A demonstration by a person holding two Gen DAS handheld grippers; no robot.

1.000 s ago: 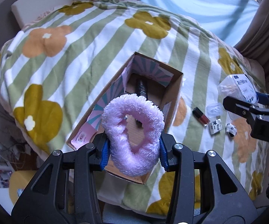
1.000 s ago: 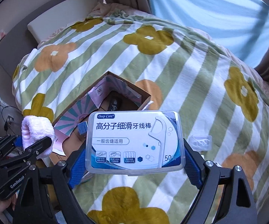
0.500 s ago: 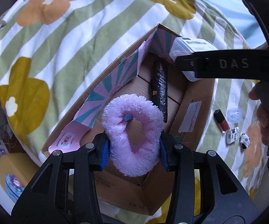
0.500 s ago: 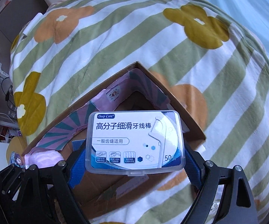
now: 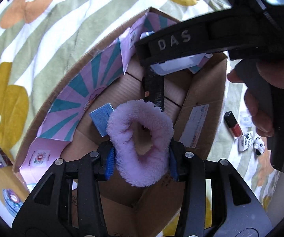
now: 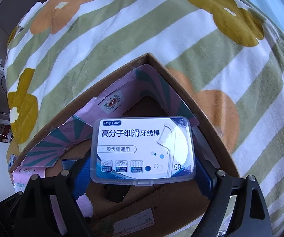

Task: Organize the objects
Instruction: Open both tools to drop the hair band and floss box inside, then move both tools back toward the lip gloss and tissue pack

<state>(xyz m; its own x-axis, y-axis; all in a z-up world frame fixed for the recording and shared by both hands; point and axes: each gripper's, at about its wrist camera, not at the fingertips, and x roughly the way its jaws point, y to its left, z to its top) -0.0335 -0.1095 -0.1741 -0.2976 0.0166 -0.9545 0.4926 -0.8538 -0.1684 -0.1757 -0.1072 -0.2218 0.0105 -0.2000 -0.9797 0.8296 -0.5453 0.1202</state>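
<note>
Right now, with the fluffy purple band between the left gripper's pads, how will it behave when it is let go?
The purple band looks soft and floppy: its loop bulges unevenly between the pads. It is probably light and should drop limply into the cardboard box, not roll. The left gripper jaws have just been opening around it.

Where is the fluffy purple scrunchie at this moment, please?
In the left wrist view, the fluffy purple scrunchie sits between the fingers of the left gripper, over the open cardboard box, beside a small blue packet.

The left gripper point(image 5: 141, 158) points steeply down, its jaws just opening. The right gripper point(image 6: 143, 172) points down, jaws wide, pads gripping.
</note>
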